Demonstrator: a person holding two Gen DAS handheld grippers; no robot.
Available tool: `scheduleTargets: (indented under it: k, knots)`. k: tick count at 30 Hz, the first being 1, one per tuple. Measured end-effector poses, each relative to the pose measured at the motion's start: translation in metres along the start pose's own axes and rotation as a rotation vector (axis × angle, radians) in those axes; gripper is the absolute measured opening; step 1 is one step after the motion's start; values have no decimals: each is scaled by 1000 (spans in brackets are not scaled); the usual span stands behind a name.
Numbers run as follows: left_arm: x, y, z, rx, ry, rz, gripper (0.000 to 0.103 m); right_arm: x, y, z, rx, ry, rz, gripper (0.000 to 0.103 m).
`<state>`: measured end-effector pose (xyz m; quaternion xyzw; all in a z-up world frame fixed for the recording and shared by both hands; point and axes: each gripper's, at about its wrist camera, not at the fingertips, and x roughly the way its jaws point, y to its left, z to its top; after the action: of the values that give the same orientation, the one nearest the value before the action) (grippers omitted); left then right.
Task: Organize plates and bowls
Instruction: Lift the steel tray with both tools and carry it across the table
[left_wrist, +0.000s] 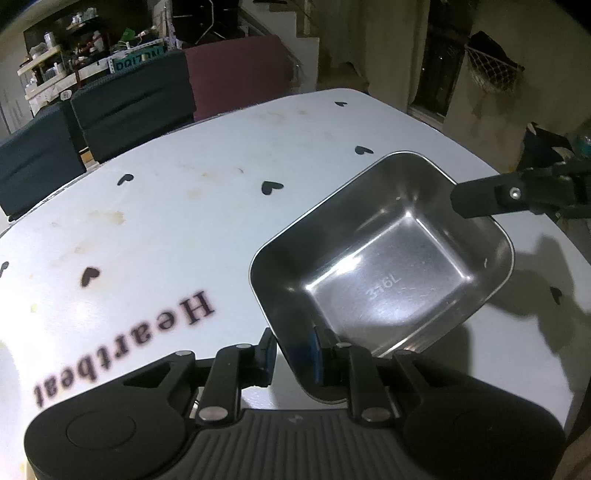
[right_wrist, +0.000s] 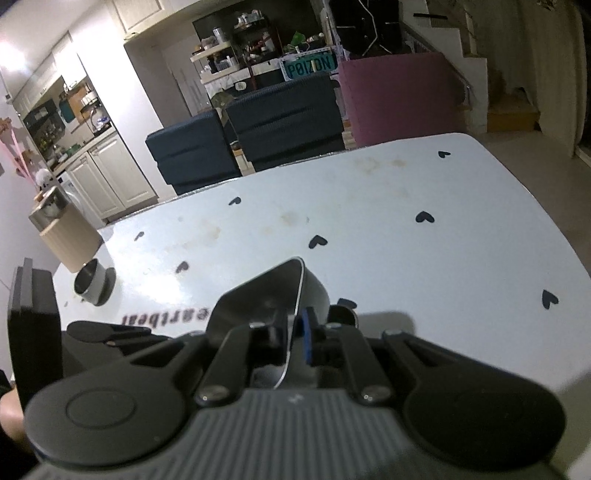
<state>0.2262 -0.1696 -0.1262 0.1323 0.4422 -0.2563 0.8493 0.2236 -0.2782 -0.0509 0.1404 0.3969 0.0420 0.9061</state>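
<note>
From the left wrist camera, a rectangular steel bowl (left_wrist: 384, 258) with rounded corners sits over the white table (left_wrist: 184, 206), filling the area from the centre out toward 3 o'clock. The table carries small black hearts and the word "Heartbeat". The left gripper (left_wrist: 291, 354) reaches the bowl's near corner at 6 o'clock. Its jaws stand a little apart, one on each side of the rim: the blue-padded one lies against the inner wall, while the other shows a gap to the outer wall, so no squeeze is visible. At 3 o'clock the right gripper (left_wrist: 461, 203) comes in from the edge, its black fingers on the bowl's far rim.

From the right wrist camera, the right gripper (right_wrist: 293, 332) has its jaws clamped together on the thin steel rim of the bowl (right_wrist: 269, 291), which rises just above centre and is seen edge-on. The left gripper (right_wrist: 99, 332) lies at 9 o'clock, low beside the bowl. A small steel cup (right_wrist: 90, 282) stands on the table (right_wrist: 406, 258) near 9 o'clock, apart from the bowl. Two dark chairs (right_wrist: 258, 136) stand behind the table at 12 o'clock.
</note>
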Motion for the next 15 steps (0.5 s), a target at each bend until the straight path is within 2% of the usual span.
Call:
scheduleTargets:
  k: [7,15]
  knots:
    - [9,-8,-8,43,23,12,23,10,1,-4,-56,36,-40,11]
    - [8,-8,-9,21,23,5,23,29,-5,-6,-90,98,-109,10]
